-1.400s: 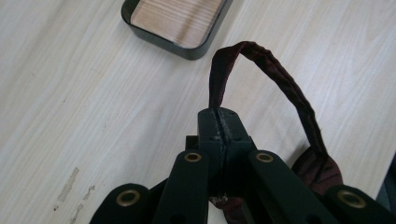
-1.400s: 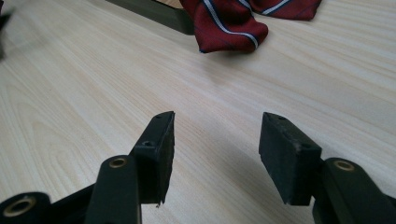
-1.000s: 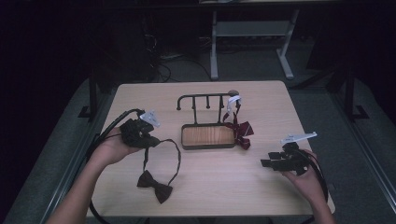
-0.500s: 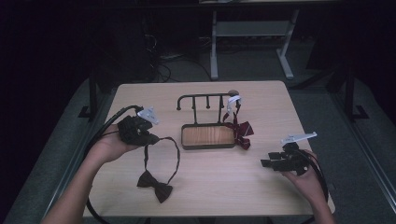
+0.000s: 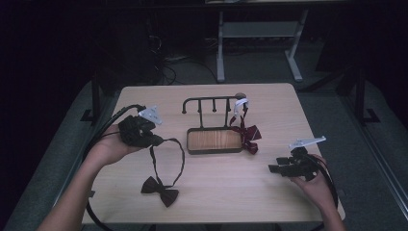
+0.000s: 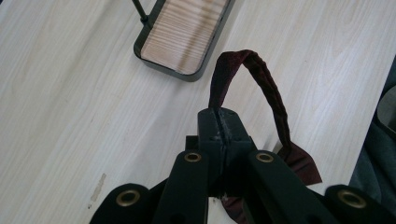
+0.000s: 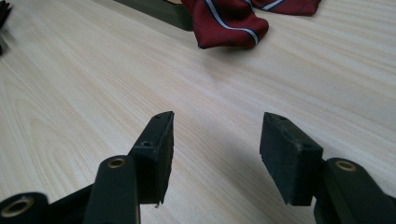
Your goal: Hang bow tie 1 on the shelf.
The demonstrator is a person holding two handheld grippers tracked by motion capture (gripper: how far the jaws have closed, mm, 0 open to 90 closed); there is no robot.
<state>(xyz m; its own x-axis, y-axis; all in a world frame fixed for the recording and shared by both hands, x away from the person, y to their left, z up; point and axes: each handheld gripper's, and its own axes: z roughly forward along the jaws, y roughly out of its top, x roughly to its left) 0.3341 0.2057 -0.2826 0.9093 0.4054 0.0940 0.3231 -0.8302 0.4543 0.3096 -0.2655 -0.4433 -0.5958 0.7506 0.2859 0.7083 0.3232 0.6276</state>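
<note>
A dark maroon bow tie (image 5: 160,190) lies near the table's front, its neck strap (image 5: 179,153) looping up to my left gripper (image 5: 153,140). That gripper (image 6: 219,119) is shut on the strap (image 6: 266,91), which arches above the closed jaws. A black hanger stand with a wooden base (image 5: 214,140) sits mid-table (image 6: 184,35). A red striped bow tie (image 5: 246,133) hangs from the stand's right end and rests on the table (image 7: 229,18). My right gripper (image 5: 274,168) rests low at the right, jaws open and empty (image 7: 215,140).
The light wooden table (image 5: 216,192) has bare room in front between the two hands. Cables trail from both grippers off the near edge. Dark floor and a white desk frame (image 5: 255,38) lie beyond the far edge.
My left hand has shifted slightly with the strap still held. The right hand has stayed put.
</note>
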